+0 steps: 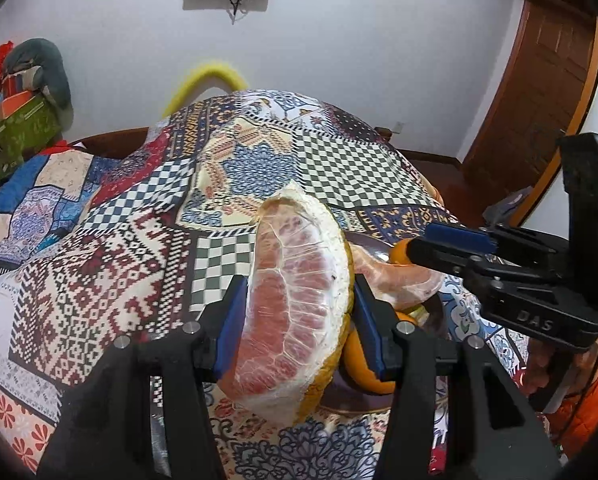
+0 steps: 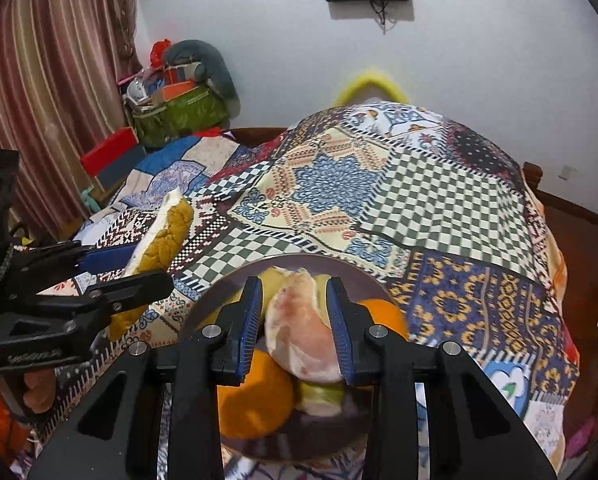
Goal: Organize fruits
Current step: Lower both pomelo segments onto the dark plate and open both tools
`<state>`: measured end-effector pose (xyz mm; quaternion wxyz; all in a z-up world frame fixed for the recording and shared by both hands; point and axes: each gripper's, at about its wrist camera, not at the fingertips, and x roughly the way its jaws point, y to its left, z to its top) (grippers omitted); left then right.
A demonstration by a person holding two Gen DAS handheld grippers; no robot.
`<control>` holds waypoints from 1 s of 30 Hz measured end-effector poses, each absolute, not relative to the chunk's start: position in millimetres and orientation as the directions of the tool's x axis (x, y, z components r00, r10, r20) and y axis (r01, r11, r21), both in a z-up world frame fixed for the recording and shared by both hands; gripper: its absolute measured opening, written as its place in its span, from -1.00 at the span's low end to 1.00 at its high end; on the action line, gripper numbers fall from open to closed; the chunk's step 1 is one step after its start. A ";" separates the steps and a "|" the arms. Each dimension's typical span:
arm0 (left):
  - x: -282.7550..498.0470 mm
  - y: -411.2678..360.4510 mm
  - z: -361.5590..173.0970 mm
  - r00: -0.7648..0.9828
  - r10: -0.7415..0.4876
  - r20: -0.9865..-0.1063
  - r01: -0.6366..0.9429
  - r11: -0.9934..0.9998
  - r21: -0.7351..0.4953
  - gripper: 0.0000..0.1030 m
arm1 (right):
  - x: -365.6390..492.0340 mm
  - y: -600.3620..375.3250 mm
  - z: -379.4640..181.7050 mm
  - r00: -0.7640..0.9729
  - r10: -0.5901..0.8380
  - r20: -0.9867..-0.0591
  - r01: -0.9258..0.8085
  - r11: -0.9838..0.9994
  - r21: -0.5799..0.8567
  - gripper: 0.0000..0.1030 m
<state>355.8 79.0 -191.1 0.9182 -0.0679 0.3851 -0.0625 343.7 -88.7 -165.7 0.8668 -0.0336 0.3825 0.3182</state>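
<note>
My left gripper (image 1: pixel 299 284) is shut on a big pomelo wedge (image 1: pixel 295 300) with pink flesh and yellow rind, held up over the patterned cloth. In the right wrist view the same wedge (image 2: pixel 167 232) sticks out of the left gripper (image 2: pixel 139 268) at the left. My right gripper (image 2: pixel 294 286) has its blue pads against a peeled pink pomelo segment (image 2: pixel 303 332), just above a dark plate (image 2: pixel 211 304). On the plate lie two oranges (image 2: pixel 255 396) (image 2: pixel 383 312) and a green-yellow fruit (image 2: pixel 319 396). From the left wrist view the right gripper (image 1: pixel 419 242) reaches in from the right with the segment (image 1: pixel 399 284) under it.
A patchwork tablecloth (image 2: pixel 419 200) covers the rounded table. A green box of clutter (image 2: pixel 179 116) and a striped curtain (image 2: pixel 47 100) stand at the back left. A wooden door (image 1: pixel 539 120) is at the right. A hand with an orange sleeve (image 1: pixel 579 392) holds the right gripper.
</note>
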 end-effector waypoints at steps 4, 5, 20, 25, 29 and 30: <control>363.9 62.7 -189.4 0.691 -0.182 -0.699 0.093 0.982 -0.164 -0.01 | 339.3 -101.9 -165.3 0.531 0.499 -0.685 -0.564 0.811 0.153 -0.41; 366.1 58.8 -189.2 0.689 -0.186 -0.701 0.101 0.982 -0.161 -0.01 | 338.1 -104.6 -166.1 0.533 0.496 -0.686 -0.562 0.813 0.151 -0.41; 401.3 25.9 -221.9 0.602 -0.161 -0.782 0.132 0.986 -0.102 0.00 | 331.0 -120.8 -177.3 0.531 0.502 -0.682 -0.566 0.810 0.155 -0.40; 402.5 28.9 -223.6 0.598 -0.179 -0.782 0.129 0.984 -0.127 0.00 | 332.0 -121.0 -179.5 0.530 0.505 -0.681 -0.561 0.811 0.164 -0.40; 397.8 29.1 -218.6 0.604 -0.170 -0.779 0.123 0.985 -0.120 0.00 | 330.6 -119.1 -180.7 0.534 0.492 -0.688 -0.557 0.817 0.153 -0.40; 395.4 29.5 -216.5 0.607 -0.170 -0.776 0.121 0.985 -0.121 0.00 | 328.9 -118.9 -179.8 0.536 0.490 -0.688 -0.556 0.818 0.149 -0.40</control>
